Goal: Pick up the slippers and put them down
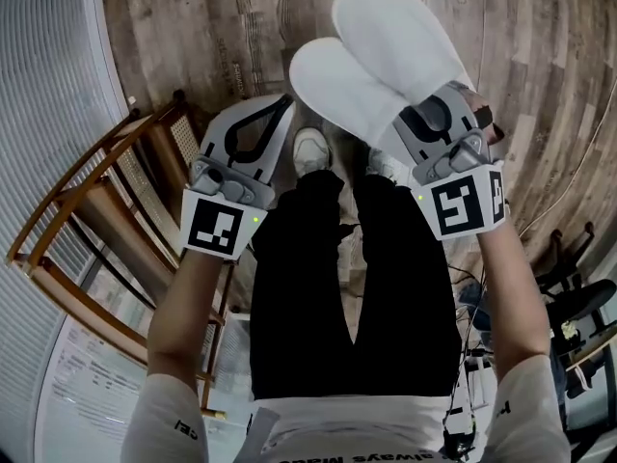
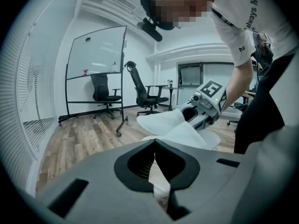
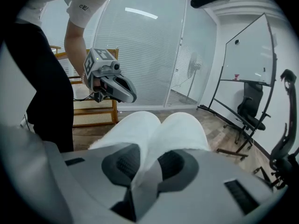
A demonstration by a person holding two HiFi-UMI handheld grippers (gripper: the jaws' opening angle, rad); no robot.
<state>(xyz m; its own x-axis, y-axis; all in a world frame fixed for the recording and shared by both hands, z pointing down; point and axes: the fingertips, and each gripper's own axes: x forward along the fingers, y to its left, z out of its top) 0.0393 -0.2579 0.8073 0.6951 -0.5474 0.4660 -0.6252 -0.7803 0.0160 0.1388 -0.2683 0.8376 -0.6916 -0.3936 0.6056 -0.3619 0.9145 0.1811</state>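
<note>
The white slippers [image 1: 381, 61] (a pair, side by side) are pinched at one end by the right gripper [image 1: 431, 122] above the wooden floor [image 1: 193, 27]. The left gripper [image 1: 277, 107] is pressed together, empty.

The person wears a white short-sleeved T-shirt [image 1: 289, 430] with black lettering, black trousers [image 1: 352, 287] and white shoes [image 1: 310, 149]. The left gripper [image 1: 281, 105] and right gripper [image 1: 416, 117] are grey shells with black-lined openings; each bears a cube of black-and-white square markers and a small green light.
</note>
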